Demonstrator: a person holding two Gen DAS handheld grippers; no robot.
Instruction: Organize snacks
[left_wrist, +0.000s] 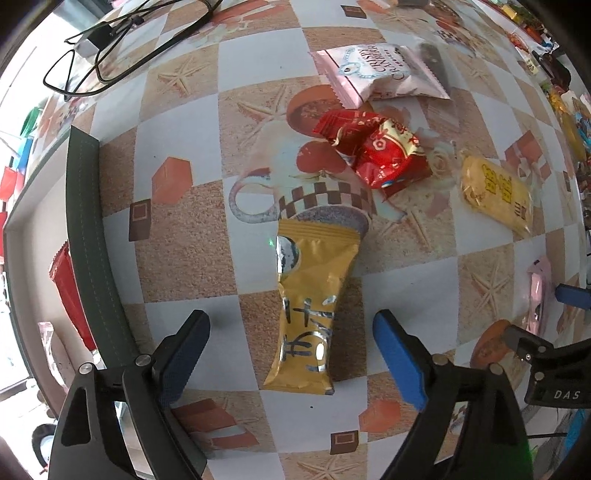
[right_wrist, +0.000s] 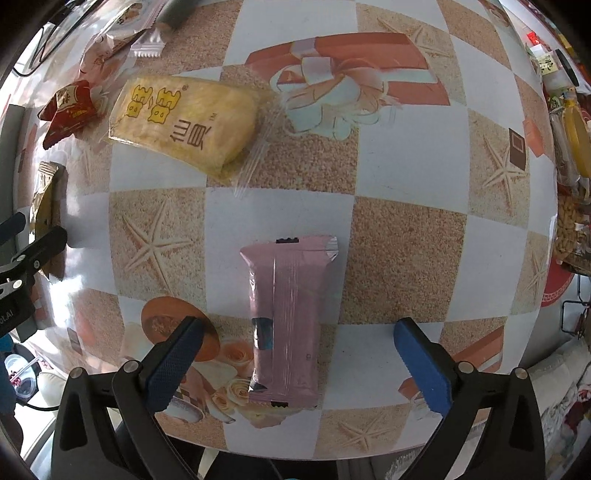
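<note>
L tongs (left_wrist: 291, 354) wide round gold pack (left_wrist: 310, 314), R tongs (right_wrist: 295, 362) wide round pink pack (right_wrist: 284, 325), neither gripped

The tablecloth (right_wrist: 406, 177) is glossy printed vinyl. A gold foil snack packet (left_wrist: 310, 314) shines with crinkles; the pink bar wrapper (right_wrist: 286, 321) is smooth plastic film with a soft sheen. The rice cracker pack (right_wrist: 184, 122) is clear plastic. Gripper pads (right_wrist: 421, 363) look like matt, textured blue rubber.
</note>
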